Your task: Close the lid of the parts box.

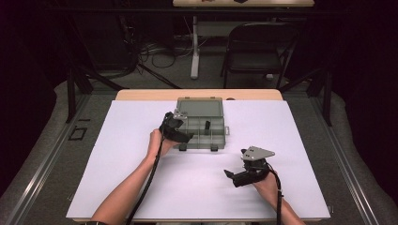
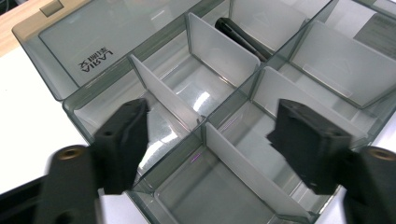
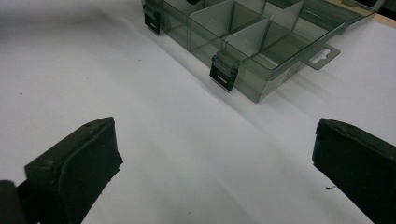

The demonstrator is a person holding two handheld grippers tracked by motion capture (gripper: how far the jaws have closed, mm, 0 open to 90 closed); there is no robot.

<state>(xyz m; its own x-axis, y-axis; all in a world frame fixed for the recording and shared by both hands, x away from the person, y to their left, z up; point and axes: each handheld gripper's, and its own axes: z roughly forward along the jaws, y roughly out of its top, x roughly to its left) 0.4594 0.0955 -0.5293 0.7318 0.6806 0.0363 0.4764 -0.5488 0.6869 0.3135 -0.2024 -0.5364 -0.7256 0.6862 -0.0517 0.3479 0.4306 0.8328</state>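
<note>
Hovering over the near-left compartments of the organiser box (image 2: 205, 126), the left gripper (image 2: 208, 140) keeps its fingers (image 2: 123, 140) apart with nothing pressed between them, a white divider (image 2: 163, 95) below. A dark cylindrical part (image 2: 243, 37) lies in a compartment at upper centre. The open lid (image 2: 93, 42), upper left, carries raised mirrored lettering, not legible. The right gripper (image 3: 212, 163), lower right in the high view, has wide, empty fingers (image 3: 79, 161) above the white bench (image 3: 93, 70), well apart from the box, whose black latches (image 3: 223, 74) face it.
</note>
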